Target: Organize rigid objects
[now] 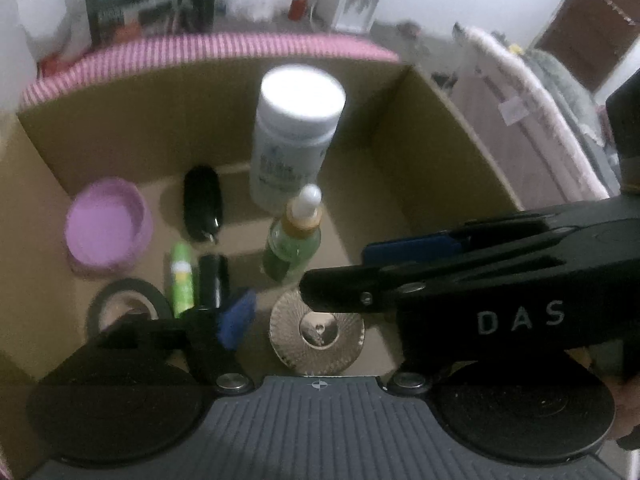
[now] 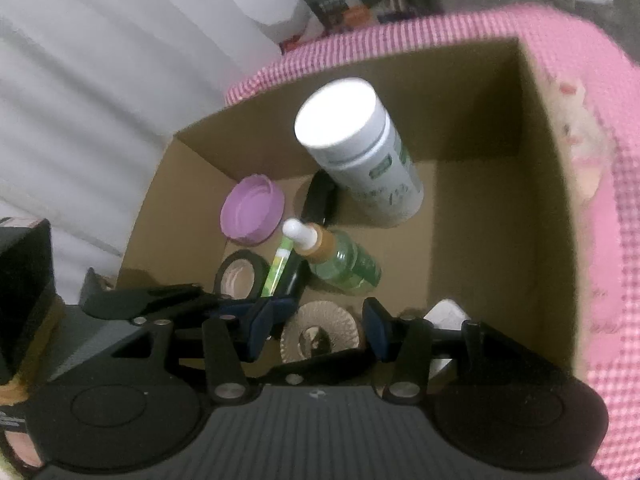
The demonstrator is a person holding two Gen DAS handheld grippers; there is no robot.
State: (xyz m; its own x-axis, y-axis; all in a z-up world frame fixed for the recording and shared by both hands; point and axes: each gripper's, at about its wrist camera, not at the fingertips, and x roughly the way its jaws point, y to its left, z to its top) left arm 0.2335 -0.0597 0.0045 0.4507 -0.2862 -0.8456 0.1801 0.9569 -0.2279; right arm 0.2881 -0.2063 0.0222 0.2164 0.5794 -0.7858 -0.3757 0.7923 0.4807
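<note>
Both grippers reach down into an open cardboard box (image 2: 480, 128) that sits on a pink-and-white checked cloth (image 2: 600, 240).

Landmark: the ribbed gold disc (image 2: 318, 338) lying flat on the box floor at the near wall.

Right gripper (image 2: 318, 334): jaws partly open, blue pads on either side of the disc. Whether the pads touch it cannot be told.

Left gripper (image 1: 312, 300): jaws spread wide, nothing between the pads. In the left wrist view the right gripper's black finger crosses over the disc's upper edge.

Contents, placed from the disc:
- Green dropper bottle (image 1: 294, 240) with white tip, just beyond the disc.
- White pill bottle (image 1: 294, 136), upright, beyond the dropper bottle, near the far wall.
- Green tube (image 1: 182, 278) and a black cylinder (image 1: 214, 280), side by side, left of the disc.
- Black tape roll (image 1: 128, 306), further left.
- Purple lid (image 1: 108, 228), beyond the tape roll.
- Black oval item (image 1: 202, 202), between the lid and the pill bottle.
</note>
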